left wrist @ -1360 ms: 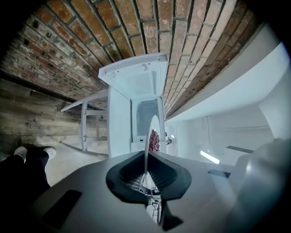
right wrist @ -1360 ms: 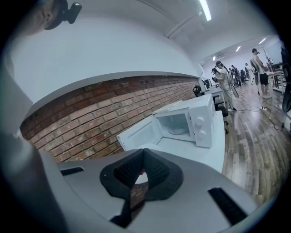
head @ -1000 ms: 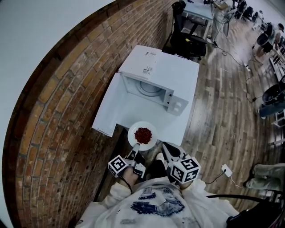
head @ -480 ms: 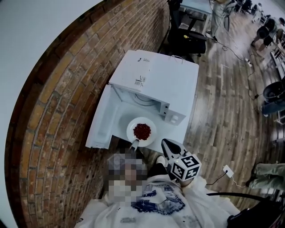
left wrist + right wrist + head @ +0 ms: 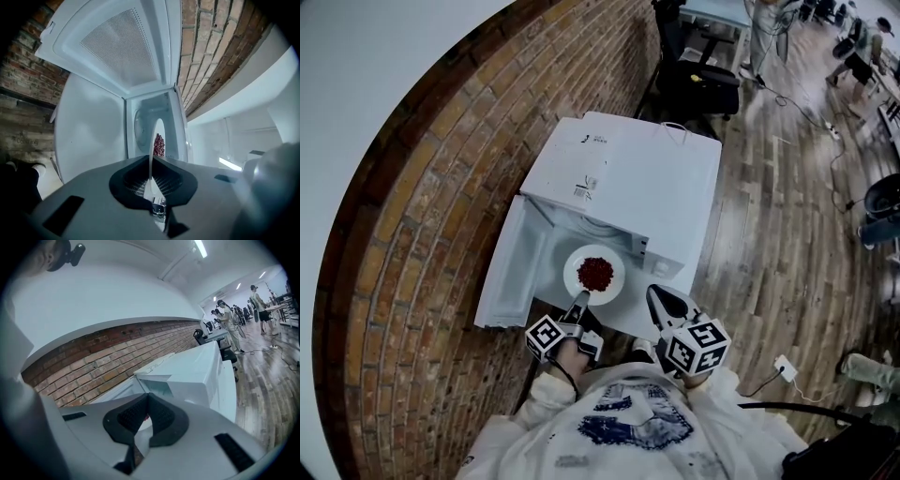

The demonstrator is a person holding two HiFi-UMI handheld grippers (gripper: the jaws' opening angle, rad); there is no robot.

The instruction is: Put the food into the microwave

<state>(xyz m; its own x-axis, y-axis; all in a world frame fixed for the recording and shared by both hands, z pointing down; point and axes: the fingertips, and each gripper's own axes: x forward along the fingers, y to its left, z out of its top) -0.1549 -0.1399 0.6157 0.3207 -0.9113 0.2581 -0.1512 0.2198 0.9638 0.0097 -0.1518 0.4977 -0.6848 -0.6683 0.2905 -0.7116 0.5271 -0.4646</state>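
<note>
A white plate [image 5: 594,274] with a heap of red food [image 5: 595,272] hangs just in front of the microwave [image 5: 628,173], at its open cavity [image 5: 614,225]. My left gripper [image 5: 579,306] is shut on the plate's near rim. In the left gripper view the plate [image 5: 150,154] shows edge-on between the jaws, with the food [image 5: 159,145] ahead and the cavity [image 5: 145,123] behind it. The microwave door [image 5: 511,272] stands swung open to the left. My right gripper [image 5: 662,300] is shut and empty, to the right of the plate; in its own view the gripper [image 5: 147,397] has its tips touching.
A brick wall [image 5: 422,216] runs along the left, close to the open door. The microwave sits on a white stand [image 5: 698,253]. Behind it are a dark chair and a desk [image 5: 698,80]. Wooden floor [image 5: 787,244] lies to the right, with a power plug [image 5: 785,367] and cables.
The left gripper has carried the plate forward, from the stand's front edge up to the microwave's open cavity. The right gripper has followed slightly, still shut.
</note>
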